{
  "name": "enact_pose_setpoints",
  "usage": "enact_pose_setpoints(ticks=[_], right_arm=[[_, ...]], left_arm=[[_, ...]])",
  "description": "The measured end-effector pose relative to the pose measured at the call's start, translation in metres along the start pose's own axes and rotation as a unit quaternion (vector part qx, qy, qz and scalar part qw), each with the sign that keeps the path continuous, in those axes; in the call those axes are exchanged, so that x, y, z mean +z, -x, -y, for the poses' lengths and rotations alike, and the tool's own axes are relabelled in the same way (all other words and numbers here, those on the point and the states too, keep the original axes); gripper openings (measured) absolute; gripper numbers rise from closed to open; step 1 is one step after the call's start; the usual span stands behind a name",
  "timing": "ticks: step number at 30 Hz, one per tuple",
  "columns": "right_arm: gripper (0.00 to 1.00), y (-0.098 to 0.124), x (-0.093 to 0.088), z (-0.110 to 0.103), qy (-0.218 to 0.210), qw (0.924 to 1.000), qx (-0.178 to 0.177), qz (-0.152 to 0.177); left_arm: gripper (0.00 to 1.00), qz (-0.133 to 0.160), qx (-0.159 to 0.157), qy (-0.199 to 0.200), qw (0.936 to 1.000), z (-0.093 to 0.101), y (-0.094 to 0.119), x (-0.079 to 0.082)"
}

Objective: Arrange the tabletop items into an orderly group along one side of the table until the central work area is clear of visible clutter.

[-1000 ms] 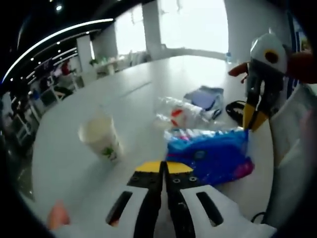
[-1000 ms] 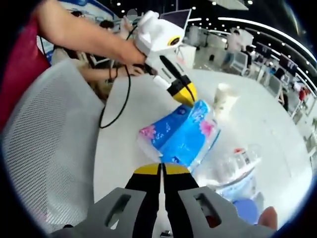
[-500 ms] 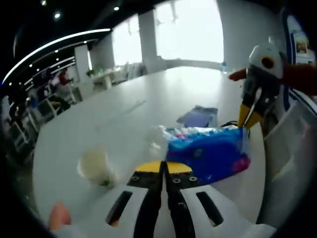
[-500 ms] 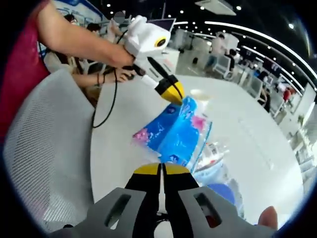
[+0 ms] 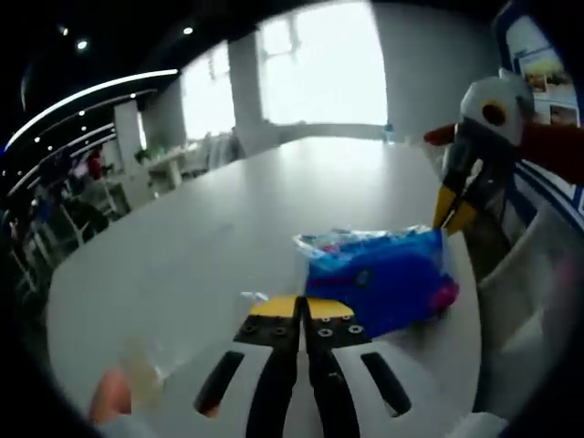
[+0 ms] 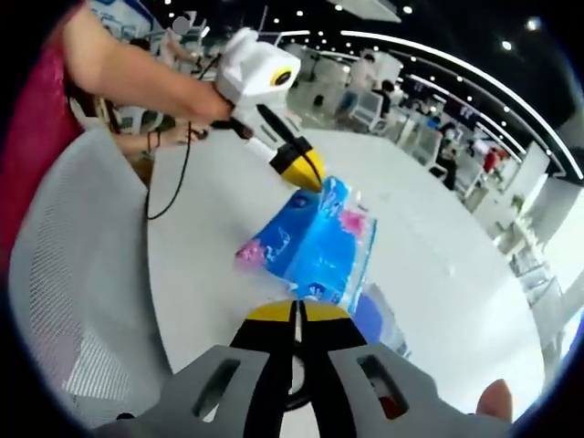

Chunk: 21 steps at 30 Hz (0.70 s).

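Note:
A blue plastic pack with pink flowers [image 5: 381,278] [image 6: 310,245] hangs above the white table [image 5: 228,219], stretched between both grippers. My left gripper [image 5: 303,307] is shut on the pack's near edge; from the other side it appears as a white body with yellow tips [image 6: 297,164] biting the pack's far corner. My right gripper [image 6: 297,312] is shut on the opposite edge, and its yellow tips [image 5: 454,208] meet the pack's upper right corner. A folded blue cloth [image 6: 379,319] lies on the table under the pack.
A white mesh chair back [image 6: 73,301] [image 5: 538,274] stands close at the table's edge. A black cable [image 6: 169,182] trails from the left gripper over the table. A person's arm [image 6: 137,68] holds that gripper. Chairs and people are far off.
The pack has come up off the table, held between the two shut grippers. Both views have risen and tilted, so the cup and the clear wrappers have slid out of the left gripper view.

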State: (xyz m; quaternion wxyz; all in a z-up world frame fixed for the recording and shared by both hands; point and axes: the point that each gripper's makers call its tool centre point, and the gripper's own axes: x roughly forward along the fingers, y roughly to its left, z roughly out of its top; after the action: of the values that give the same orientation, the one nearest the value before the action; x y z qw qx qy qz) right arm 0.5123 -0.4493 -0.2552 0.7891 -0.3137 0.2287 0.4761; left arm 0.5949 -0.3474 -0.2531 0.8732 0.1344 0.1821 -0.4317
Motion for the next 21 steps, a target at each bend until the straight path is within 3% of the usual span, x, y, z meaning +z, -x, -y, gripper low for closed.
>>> enact_pose_setpoints(ticks=[9, 21], right_arm=[[0.03, 0.034, -0.03, 0.049, -0.023, 0.9987, -0.045, 0.001], [0.04, 0.049, -0.072, 0.101, -0.034, 0.9963, -0.077, -0.018]], left_arm=[[0.0, 0.008, 0.002, -0.007, 0.9999, 0.012, -0.047, 0.041], [0.0, 0.0, 0.008, -0.001, 1.0, 0.021, -0.103, 0.063]])
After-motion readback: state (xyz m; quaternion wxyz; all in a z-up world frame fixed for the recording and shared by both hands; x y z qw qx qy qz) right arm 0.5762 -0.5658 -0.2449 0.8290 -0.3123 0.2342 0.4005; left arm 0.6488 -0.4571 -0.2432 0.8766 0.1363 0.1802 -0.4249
